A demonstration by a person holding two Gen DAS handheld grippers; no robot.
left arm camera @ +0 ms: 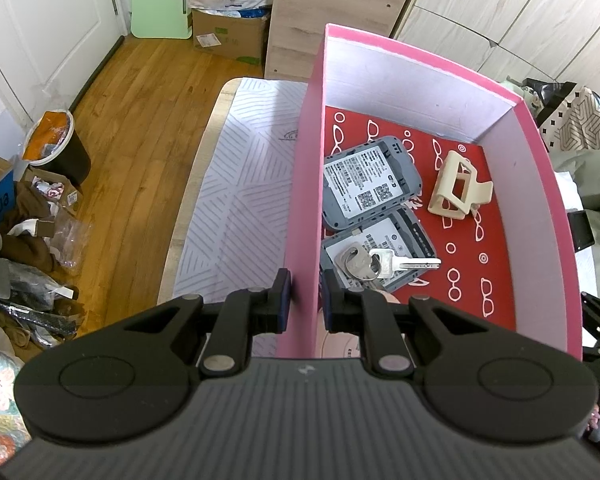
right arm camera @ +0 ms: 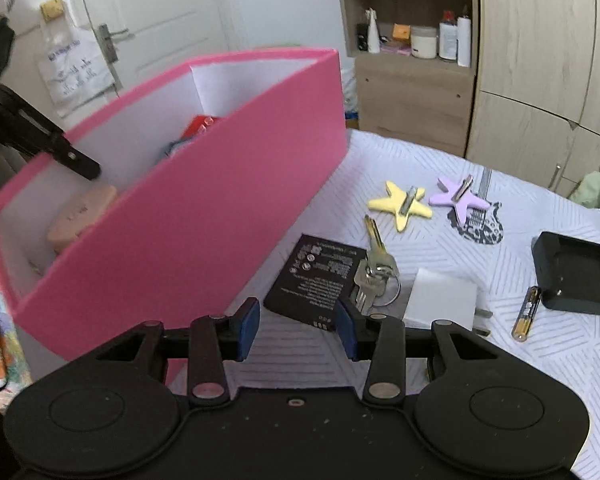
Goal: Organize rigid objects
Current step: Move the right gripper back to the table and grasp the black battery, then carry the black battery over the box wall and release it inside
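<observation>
Battery [right arm camera: 314, 280]: flat, stiff, light, lying on the counter [right arm camera: 500, 360] beside the pink box [right arm camera: 204, 216]; you take it across its short edges.
Right claw [right arm camera: 298, 330]: open, empty, just above it.
Left claw [left arm camera: 305, 300]: clamped on the box wall.

Pink case [left arm camera: 336, 344] mostly hidden behind left gripper [left arm camera: 305, 300], plug [right arm camera: 440, 300] partly behind right gripper [right arm camera: 298, 328], box [right arm camera: 172, 220] motion-blurred, battery [right arm camera: 318, 280] print unreadable
</observation>
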